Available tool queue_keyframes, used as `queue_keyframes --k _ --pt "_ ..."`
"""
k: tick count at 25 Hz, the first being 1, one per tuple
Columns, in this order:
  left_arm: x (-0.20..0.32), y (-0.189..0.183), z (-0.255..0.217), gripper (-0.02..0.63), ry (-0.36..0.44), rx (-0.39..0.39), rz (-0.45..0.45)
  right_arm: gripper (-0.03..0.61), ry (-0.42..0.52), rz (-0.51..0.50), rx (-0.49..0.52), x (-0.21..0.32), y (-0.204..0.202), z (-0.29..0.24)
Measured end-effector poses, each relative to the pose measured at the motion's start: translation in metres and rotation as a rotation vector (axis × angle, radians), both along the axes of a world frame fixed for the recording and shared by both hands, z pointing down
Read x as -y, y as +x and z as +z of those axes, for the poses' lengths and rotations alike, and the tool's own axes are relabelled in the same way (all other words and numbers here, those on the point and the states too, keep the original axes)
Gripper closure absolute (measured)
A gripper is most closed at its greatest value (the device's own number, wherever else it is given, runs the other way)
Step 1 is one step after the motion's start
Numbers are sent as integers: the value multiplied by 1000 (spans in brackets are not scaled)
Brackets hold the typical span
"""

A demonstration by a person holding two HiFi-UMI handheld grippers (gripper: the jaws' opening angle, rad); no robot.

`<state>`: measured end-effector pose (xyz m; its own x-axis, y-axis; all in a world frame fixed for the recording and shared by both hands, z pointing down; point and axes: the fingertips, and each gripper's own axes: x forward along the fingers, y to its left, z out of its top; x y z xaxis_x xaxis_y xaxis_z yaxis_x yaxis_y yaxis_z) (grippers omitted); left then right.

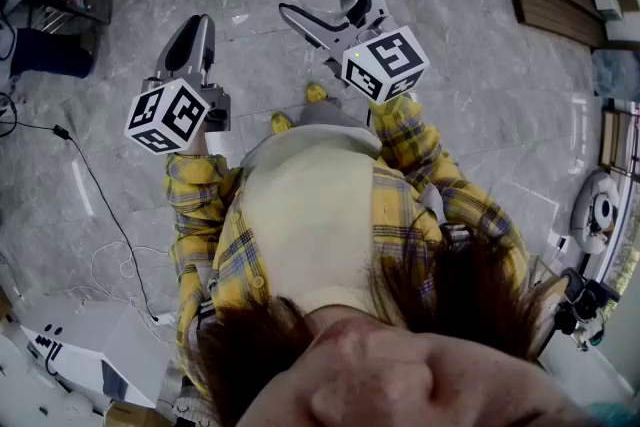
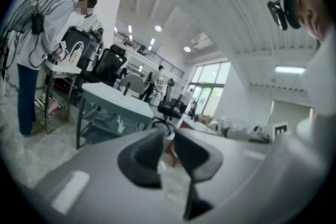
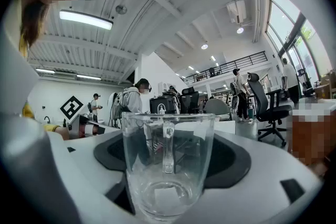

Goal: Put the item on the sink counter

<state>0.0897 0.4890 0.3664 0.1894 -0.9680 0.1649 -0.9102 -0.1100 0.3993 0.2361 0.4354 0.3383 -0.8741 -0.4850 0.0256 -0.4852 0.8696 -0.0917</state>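
Lighting evenly and brightly from overhead, by a ceiling strip light [image 3: 85, 19] and tall windows [image 3: 302, 39] in the right gripper view. Casting only soft, faint shadows on the grey floor [image 1: 470, 105] in the head view. Bending straight lines and darkening to black at the rims of both gripper views. Smearing the close foreground in the left gripper view; glinting faintly on the glass mug [image 3: 167, 165].

Yellow plaid shirt [image 1: 405, 225] over cream top [image 1: 310, 215].

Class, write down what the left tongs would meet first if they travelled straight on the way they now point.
Nothing close: open grey floor, then probably the black swivel office chair beside the grey-topped table; depth is unclear.
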Motion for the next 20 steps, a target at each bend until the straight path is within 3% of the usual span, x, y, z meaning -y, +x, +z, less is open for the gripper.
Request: queue_keyframes --k 8,13,20 --pt "-18 13 9 557 6 -17 19 219 -64 -1 47 -13 11 4" --pt "-20 0 19 560 0 -59 1 219 -76 -11 6 -10 -3 11" --pt "-11 -29 16 561 61 -77 -45 219 -70 -66 22 24 -38 9"
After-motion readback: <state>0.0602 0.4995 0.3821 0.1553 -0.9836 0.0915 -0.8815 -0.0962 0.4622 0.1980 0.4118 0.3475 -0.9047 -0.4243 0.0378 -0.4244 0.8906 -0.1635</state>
